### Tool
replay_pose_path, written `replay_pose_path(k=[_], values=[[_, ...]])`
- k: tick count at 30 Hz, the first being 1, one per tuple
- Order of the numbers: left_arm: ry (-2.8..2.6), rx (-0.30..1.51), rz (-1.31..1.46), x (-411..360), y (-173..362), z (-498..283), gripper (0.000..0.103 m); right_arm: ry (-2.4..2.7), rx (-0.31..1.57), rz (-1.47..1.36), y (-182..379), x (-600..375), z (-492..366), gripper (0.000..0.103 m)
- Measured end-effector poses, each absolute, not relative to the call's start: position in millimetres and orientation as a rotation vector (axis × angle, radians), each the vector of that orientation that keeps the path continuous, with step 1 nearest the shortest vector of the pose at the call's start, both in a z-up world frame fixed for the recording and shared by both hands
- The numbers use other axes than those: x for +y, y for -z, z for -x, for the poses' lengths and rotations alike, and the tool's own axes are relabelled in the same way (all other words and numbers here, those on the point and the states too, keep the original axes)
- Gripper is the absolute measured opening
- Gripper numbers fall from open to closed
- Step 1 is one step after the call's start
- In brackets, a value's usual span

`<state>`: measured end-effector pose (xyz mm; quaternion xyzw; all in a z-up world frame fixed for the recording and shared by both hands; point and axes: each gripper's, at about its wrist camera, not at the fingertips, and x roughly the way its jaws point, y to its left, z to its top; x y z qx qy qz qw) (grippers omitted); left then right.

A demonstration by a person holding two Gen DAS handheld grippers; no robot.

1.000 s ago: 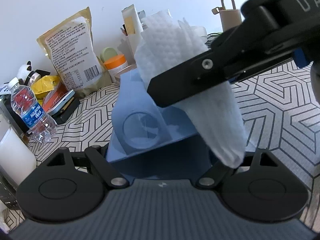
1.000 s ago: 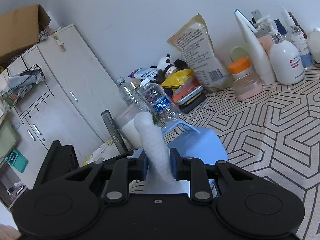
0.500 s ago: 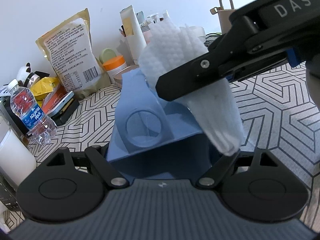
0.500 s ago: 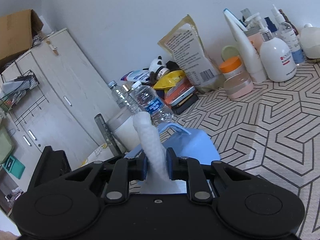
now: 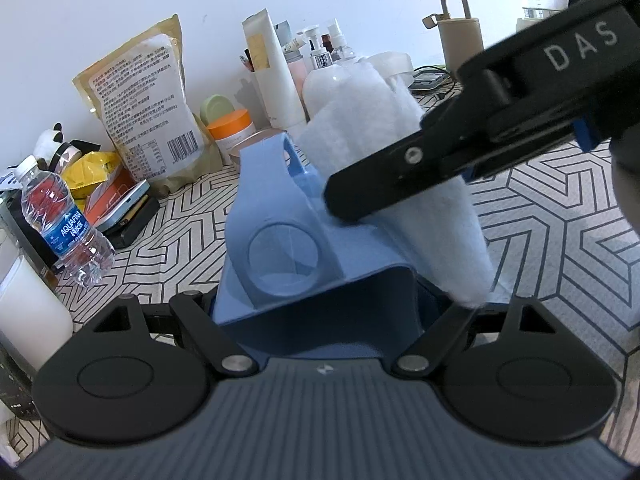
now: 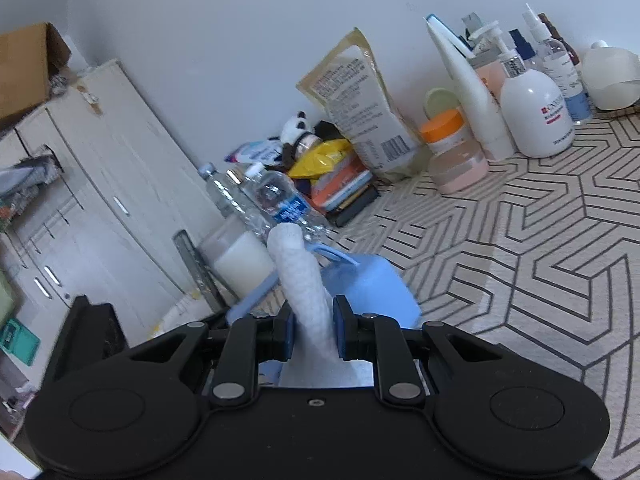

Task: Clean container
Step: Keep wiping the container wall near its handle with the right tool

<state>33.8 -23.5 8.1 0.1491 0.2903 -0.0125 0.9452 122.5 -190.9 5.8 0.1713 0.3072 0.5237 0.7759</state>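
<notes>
Blue plastic container (image 5: 320, 216) – held up off the patterned tablecloth (image 5: 560, 208), tilted, w/ open mouth facing my left wrist cam; round recess visible on inner wall, slotted handle at far top edge. Near end sits between my left gripper (image 5: 320, 312) fingers, one each side against its walls: clamped on it.

White paper towel (image 5: 384, 120) – folded wad, pressed on container's right rim/wall. Pinched in my right gripper (image 6: 312, 332), whose blue-padded fingers are closed tight on the wad; towel sticks out fwd past the tips as a rolled column. In left cam the right gripper crosses from upper right, "DAS" lettering on its body.

Tablecloth – beige w/ black geometric lines, covers whole surface.

Background items, along white wall:
- tan printed pouch (image 5: 144, 100), leaning on wall
- orange-lid jar (image 5: 232, 128), just beside pouch
- white tube (image 5: 276, 76) + pump bottles behind container
- Aquafina water bottle (image 5: 64, 224), left side, near stack of books/packets
- panda toy (image 6: 296, 128) atop the clutter
- white jar (image 6: 244, 264) at table's left edge
- cream cabinet (image 6: 100, 184) beyond table, right cam only
</notes>
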Motion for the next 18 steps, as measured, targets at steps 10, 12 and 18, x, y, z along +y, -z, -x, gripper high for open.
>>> replay_pose_path(k=[10, 12, 18], values=[[0.026, 0.592, -0.306, -27, -7, -31, 0.083, -1.167, 0.635, -0.357, -11, -192, -117, 0.036], [0.023, 0.592, -0.3, -25, -9, -32, 0.084, -1.192, 0.62, -0.355, -14, -191, -115, 0.036], [0.025, 0.591, -0.302, -25, -9, -31, 0.084, -1.234, 0.603, -0.338, -18, -188, -111, 0.034]])
